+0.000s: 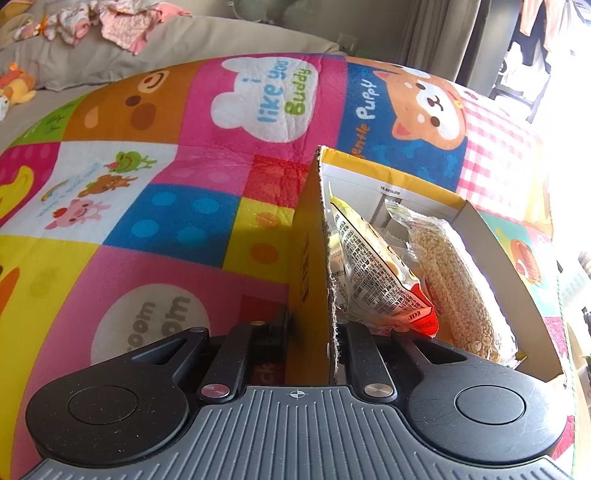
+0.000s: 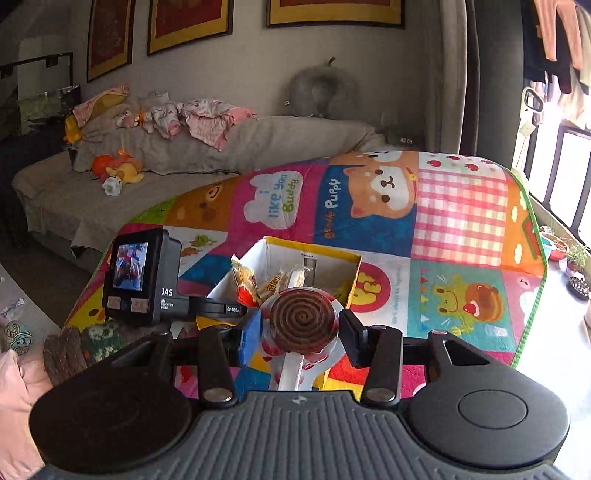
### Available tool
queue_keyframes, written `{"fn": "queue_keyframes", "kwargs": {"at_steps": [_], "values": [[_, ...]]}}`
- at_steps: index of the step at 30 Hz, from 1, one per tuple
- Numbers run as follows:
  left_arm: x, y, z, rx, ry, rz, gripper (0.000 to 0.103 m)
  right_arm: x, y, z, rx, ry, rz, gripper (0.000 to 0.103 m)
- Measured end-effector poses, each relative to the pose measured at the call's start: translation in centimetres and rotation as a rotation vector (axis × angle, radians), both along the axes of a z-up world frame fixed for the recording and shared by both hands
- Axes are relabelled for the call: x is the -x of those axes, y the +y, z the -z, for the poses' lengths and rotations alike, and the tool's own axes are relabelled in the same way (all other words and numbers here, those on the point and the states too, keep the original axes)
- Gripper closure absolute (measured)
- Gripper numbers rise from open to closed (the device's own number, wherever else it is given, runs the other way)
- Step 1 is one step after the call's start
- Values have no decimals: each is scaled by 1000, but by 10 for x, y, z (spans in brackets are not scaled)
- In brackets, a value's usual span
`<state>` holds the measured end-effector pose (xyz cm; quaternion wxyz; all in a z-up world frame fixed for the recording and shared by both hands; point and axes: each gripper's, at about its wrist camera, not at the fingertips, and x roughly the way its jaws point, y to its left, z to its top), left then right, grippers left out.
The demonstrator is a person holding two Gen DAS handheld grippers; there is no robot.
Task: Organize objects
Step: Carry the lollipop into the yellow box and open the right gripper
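Left claw (image 1: pixel 312 332): clenched on the near wall of the cardboard box (image 1: pixel 308 266), one finger outside, one inside; also seen in the right wrist view (image 2: pixel 207 306) at the box's (image 2: pixel 314 258) near left corner, with its camera block (image 2: pixel 140 277) behind.

Cardboard box: yellow outside, white inside, open at the top, standing on the play mat (image 1: pixel 147 203).

Contents, left wrist view:
- printed snack packet (image 1: pixel 376 273), white with a red-orange end, leaning against the near wall;
- clear bag of small beige grains (image 1: pixel 454 280), just beside the packet, towards the box's right wall.

Right claw (image 2: pixel 303 326): grasping the spiral lollipop (image 2: pixel 304 319) by its disc, blue pad on one side, black finger on the other. Brown-and-red coil in clear wrap, white stick (image 2: pixel 290 373) running down towards the camera. Held above the play mat (image 2: pixel 461 229) at the near side of the box, not inside it.

Play mat: bright patchwork of cartoon animals and checks, covering the tabletop.

Background, right wrist view:
- grey sofa (image 2: pixel 110 199) with plush toys (image 2: pixel 118 171) and crumpled pink clothes (image 2: pixel 210 118);
- framed pictures (image 2: pixel 188 26) on the wall;
- potted plants (image 2: pixel 569 254) by the window at right.
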<state>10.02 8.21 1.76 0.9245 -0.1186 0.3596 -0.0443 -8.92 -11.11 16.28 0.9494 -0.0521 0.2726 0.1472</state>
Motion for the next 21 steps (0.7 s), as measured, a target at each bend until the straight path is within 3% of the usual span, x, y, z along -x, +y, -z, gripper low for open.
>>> {"fn": "queue_keyframes", "kwargs": {"at_steps": [7, 15, 21], "values": [[2, 0, 1, -3, -11, 8, 89, -52, 8, 4, -9, 3, 29, 58], [4, 0, 0, 3, -16, 9, 88, -125, -15, 7, -158, 72, 87, 58], [4, 1, 1, 7, -21, 7, 88, -132, -12, 34, -165, 159, 44, 54]]}}
